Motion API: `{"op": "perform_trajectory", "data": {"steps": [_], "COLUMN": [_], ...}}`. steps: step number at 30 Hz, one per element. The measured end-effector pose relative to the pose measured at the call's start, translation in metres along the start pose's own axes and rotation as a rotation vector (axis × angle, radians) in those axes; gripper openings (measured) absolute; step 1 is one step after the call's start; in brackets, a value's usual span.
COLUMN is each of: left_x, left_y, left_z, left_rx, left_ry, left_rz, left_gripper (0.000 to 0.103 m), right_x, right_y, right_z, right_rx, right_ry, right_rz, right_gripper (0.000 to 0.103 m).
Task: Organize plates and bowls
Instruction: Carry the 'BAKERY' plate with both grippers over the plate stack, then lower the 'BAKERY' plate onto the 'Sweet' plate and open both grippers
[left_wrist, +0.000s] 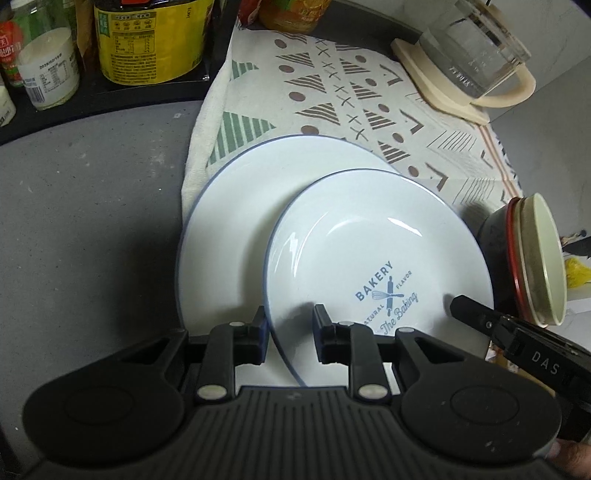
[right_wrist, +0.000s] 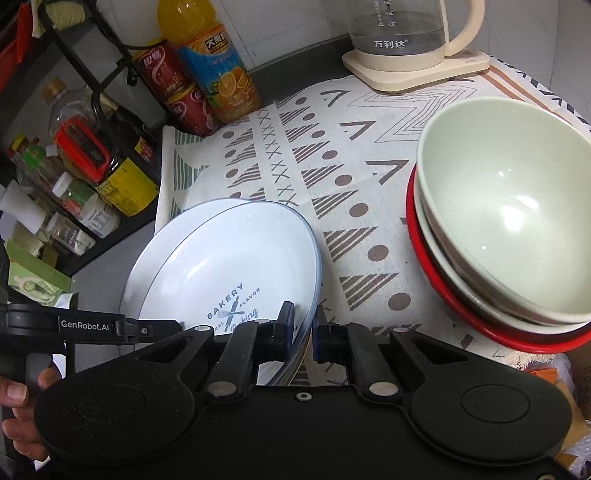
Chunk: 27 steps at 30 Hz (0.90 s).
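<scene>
Both tongs pinch the same small plate (left_wrist: 376, 254), the one with the BAKERY print. The left gripper (left_wrist: 290, 325) has its jaws narrow on the near-left rim; the right gripper (right_wrist: 303, 332) has its jaws closed tight on the near-right rim. In the left view the right gripper's finger shows at the plate's right edge.

Landmark: the big plate (left_wrist: 236, 229), lying flat on the patterned cloth (left_wrist: 369, 96).
- The small plate sits over the big plate, off-centre toward its right side. In the right wrist view it looks tilted, right edge raised, so I judge it not seated yet. Whether the left edge touches the big plate I can't tell.
- The key relation: the small plate's centre lies ahead of both tongs and right of the big plate's centre. To nest it, it should go left and down. The left hand is on the side it must travel toward; the right hand holds the high edge.
- A round plate has no long axis; what matters is the line between the two grips, which runs across the near rim.

Count:
- Plates: 2 white with blue rim.
- Bowl stack (right_wrist: 509, 221), right of the big plate, on the cloth: a pale green bowl on top, at least one more beneath, a red rim at the bottom. The exact count is unclear.
- Kettle (right_wrist: 410, 33), on its base at the far edge of the cloth.
- Bottles (right_wrist: 214, 66) and jars, far left of the big plate, off the cloth.

Risk, as a guess: uneven release could let the plate slide off.
</scene>
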<state>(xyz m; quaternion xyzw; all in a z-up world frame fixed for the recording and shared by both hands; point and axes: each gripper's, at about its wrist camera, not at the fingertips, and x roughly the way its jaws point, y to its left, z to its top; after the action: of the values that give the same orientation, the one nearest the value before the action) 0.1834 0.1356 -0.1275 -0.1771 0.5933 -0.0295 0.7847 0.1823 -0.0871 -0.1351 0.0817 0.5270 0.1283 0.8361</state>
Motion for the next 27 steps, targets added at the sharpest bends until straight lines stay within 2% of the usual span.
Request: {"op": "perform_trajectory", "data": {"steps": [9, 14, 18, 20, 22, 27], "left_x": [0.003, -0.015, -0.026, -0.031, -0.033, -0.027], "left_y": [0.000, -0.007, -0.008, -0.006, -0.005, 0.000], "left_z": [0.003, 0.007, 0.011, 0.012, 0.012, 0.013], "left_rx": [0.033, 0.099, 0.109, 0.102, 0.097, 0.067], "left_ry": [0.019, -0.016, -0.043, -0.064, -0.083, -0.087], "left_rz": [0.025, 0.051, 0.087, 0.096, 0.096, 0.143], "left_gripper": [0.022, 0.025, 0.039, 0.052, 0.057, 0.060], "right_x": [0.005, 0.006, 0.007, 0.008, 0.009, 0.013], "right_y": [0.003, 0.003, 0.003, 0.004, 0.005, 0.008], "right_z": [-0.003, -0.003, -0.003, -0.002, -0.002, -0.001], "right_rx": [-0.010, -0.002, -0.001, -0.002, -0.007, -0.029], "right_ry": [0.005, 0.007, 0.012, 0.015, 0.019, 0.032], "right_rz": [-0.019, -0.023, -0.023, -0.025, -0.029, -0.037], "right_gripper": [0.010, 0.010, 0.010, 0.010, 0.011, 0.012]}}
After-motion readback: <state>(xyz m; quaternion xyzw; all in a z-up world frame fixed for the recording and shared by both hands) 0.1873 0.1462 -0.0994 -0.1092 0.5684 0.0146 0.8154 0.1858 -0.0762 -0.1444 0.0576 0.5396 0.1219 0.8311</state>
